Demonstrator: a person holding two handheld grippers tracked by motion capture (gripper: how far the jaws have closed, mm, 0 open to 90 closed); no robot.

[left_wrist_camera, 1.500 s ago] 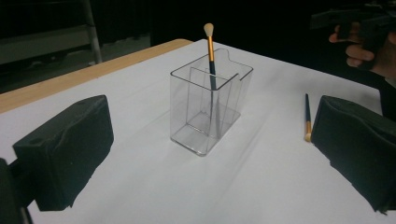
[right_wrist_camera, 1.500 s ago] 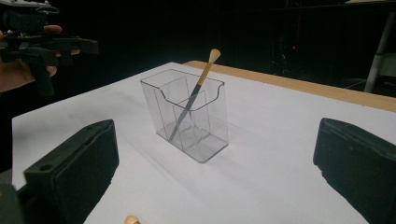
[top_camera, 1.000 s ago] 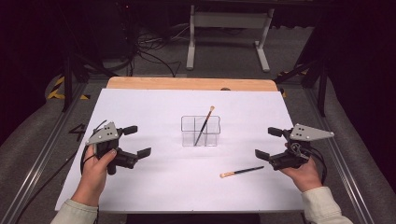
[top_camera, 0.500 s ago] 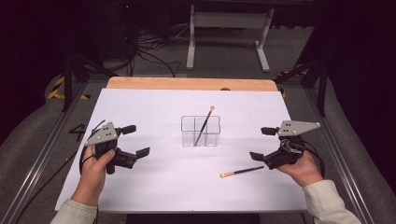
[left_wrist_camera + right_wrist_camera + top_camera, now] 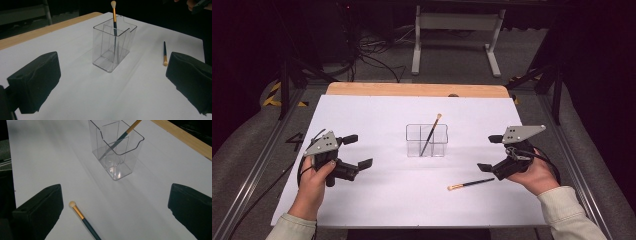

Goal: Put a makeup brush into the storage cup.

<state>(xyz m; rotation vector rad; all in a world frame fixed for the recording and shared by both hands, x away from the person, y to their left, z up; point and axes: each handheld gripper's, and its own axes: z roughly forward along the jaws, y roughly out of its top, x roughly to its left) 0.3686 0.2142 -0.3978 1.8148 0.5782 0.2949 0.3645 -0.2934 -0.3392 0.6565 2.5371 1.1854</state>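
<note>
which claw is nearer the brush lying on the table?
Right. The right claw hovers open just beside the loose brush, at its handle end. The left claw is open far across the table, beyond the clear holder.

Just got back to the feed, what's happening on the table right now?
A person holds a gripper in each hand over the white table. One makeup brush already stands tilted in the clear organizer; a second brush lies flat on the table. The right gripper, jaws open, hovers just beside that loose brush without touching it. The left gripper is open too, off to the side, holding nothing.
</note>
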